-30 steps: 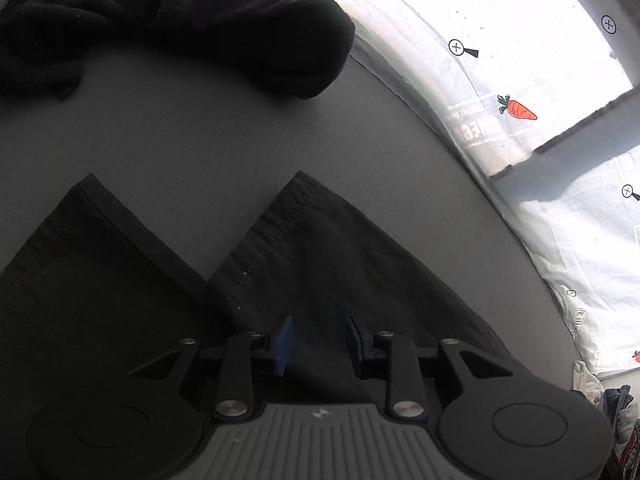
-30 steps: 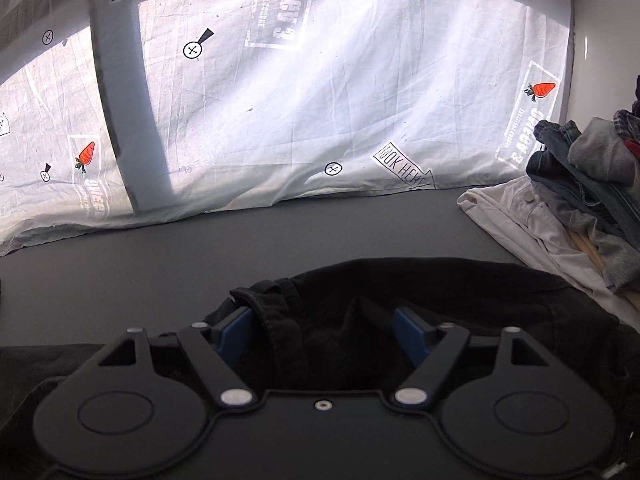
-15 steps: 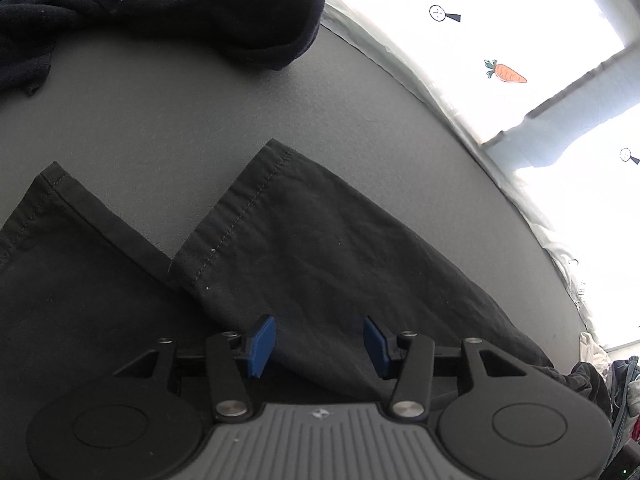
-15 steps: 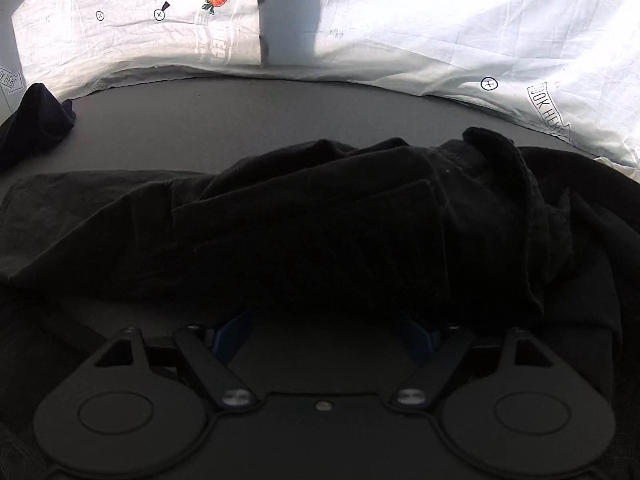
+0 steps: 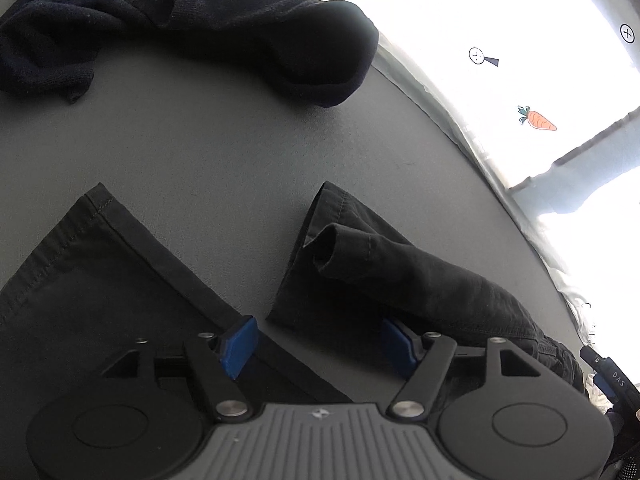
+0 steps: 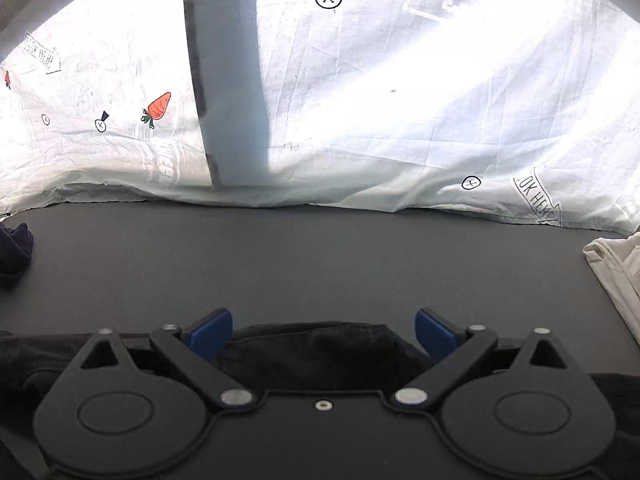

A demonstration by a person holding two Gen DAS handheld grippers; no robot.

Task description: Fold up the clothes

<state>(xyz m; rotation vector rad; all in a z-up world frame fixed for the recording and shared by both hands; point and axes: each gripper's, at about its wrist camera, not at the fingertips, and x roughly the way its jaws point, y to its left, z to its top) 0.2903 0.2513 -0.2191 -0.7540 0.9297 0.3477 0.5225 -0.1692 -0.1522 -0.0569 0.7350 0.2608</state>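
Note:
Black trousers lie on the grey table [image 5: 208, 152]. In the left wrist view their two legs point away from me: the left leg [image 5: 100, 280] lies flat, while the right leg [image 5: 384, 276] has its hem rumpled and folded over. My left gripper [image 5: 318, 344] is open just above the gap between the legs, holding nothing. In the right wrist view my right gripper [image 6: 323, 334] is open, with a bunched black part of the trousers [image 6: 312, 348] lying low between its fingers, not pinched.
A dark navy garment [image 5: 200, 32] is heaped at the far left of the table and shows again [image 6: 14, 248] at the right wrist view's left edge. A white garment [image 6: 616, 272] lies at the right. A white printed sheet [image 6: 400, 120] hangs behind the table.
My left gripper has opened wider, and the right leg's hem now lies rumpled and apart from the left leg. The right gripper has swung from over the heaped trousers to face the sheet.

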